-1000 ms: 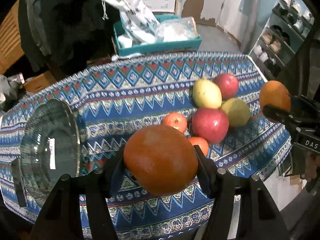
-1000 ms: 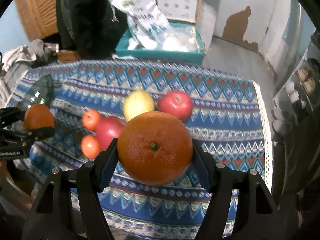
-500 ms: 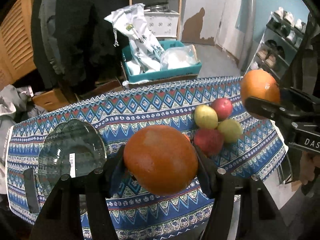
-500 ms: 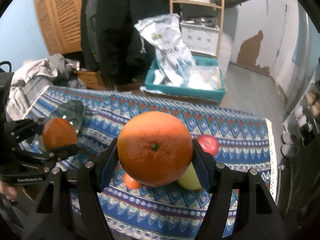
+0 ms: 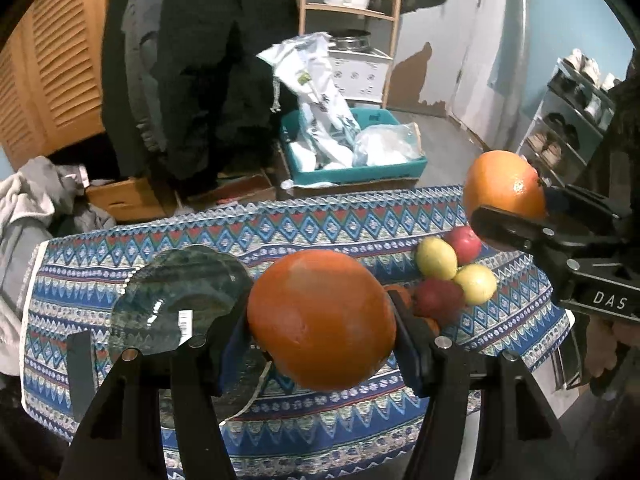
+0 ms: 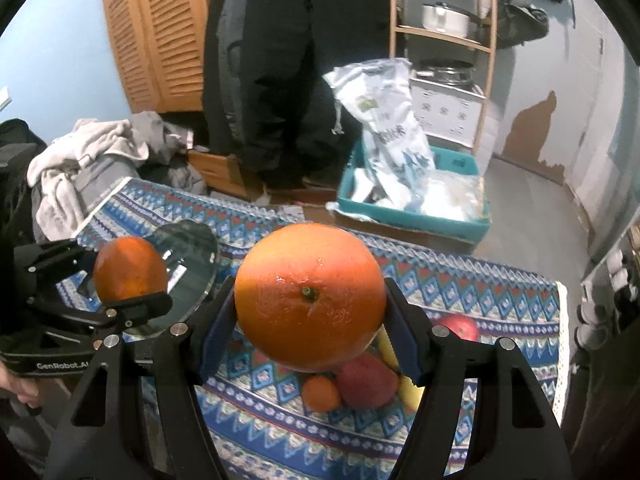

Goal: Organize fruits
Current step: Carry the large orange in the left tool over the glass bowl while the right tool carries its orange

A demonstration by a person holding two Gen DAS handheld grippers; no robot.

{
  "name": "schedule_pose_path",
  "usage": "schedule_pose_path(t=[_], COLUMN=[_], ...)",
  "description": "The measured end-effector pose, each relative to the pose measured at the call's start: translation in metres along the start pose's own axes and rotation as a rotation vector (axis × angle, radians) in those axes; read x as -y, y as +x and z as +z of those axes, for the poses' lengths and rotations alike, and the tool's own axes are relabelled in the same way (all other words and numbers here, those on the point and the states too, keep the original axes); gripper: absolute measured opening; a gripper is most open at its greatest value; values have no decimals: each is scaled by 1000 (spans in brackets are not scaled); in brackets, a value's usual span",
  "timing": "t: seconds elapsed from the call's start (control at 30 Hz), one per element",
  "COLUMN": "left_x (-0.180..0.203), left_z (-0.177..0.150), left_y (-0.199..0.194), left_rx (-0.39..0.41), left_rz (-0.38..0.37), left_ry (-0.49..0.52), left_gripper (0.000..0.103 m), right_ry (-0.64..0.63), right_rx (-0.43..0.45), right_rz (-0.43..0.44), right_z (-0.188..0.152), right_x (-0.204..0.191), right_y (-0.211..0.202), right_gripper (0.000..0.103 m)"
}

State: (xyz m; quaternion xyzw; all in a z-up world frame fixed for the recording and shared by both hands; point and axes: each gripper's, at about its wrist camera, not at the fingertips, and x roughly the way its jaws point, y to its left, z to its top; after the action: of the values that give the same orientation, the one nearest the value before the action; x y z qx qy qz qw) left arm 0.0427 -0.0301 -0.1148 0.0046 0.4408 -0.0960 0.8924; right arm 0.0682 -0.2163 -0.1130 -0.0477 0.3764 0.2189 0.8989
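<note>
My left gripper (image 5: 322,320) is shut on a dark orange (image 5: 320,316) and holds it high above the patterned table. My right gripper (image 6: 308,300) is shut on a bright orange (image 6: 308,292), also lifted; that orange shows in the left wrist view (image 5: 504,188) at the right. The left gripper and its orange (image 6: 130,268) show at the left of the right wrist view, over a clear glass plate (image 5: 180,292). On the table remain two red apples (image 5: 438,300), two yellow lemons (image 5: 436,258) and small tangerines (image 6: 320,394), partly hidden.
The table has a blue patterned cloth (image 5: 320,224). Behind it, a teal crate (image 5: 352,164) with plastic bags stands on the floor, a dark coat hangs, and a wooden shelf holds pots. Clothes are piled at the left. A shoe rack (image 5: 576,120) stands at the right.
Both grippers have risen and pulled back from the table with their oranges still held. The fruit pile and glass plate now look smaller and farther below.
</note>
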Motion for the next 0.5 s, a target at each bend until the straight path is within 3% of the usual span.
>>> schedule_pose_path(t=[0.5], left_x=[-72], left_z=[-9], left_y=[-4], left_rx=[4], left_rz=[61], left_ry=[-99], left_gripper=[65], right_ry=[-62], right_rx=[-36], right_rz=[82], right_z=[31], right_x=[-61], right_y=[49], right_gripper=[69])
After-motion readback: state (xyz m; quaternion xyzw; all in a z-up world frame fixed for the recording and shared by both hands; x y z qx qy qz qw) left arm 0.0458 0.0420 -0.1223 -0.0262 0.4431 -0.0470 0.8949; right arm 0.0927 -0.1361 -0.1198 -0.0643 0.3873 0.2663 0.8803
